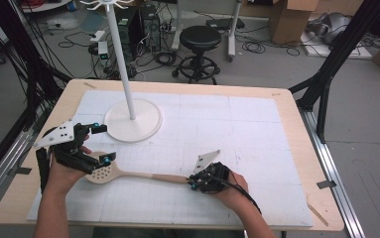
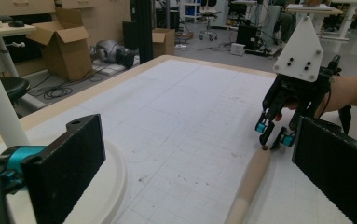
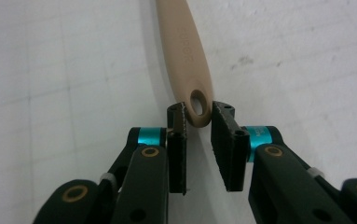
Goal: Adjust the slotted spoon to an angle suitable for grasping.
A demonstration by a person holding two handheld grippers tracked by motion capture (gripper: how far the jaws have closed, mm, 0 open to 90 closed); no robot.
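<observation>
Right gripper [image 3: 199,123] astride spoon handle [image 3: 185,51]

White stand [image 1: 132,120], black stool [image 1: 200,38]

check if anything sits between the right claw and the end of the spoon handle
Nothing visible does. The right claw already has its jaws on either side of the handle tip of the slotted spoon, at the hanging hole, with bare white mat around it. The left claw is open over the spoon's perforated head.
</observation>
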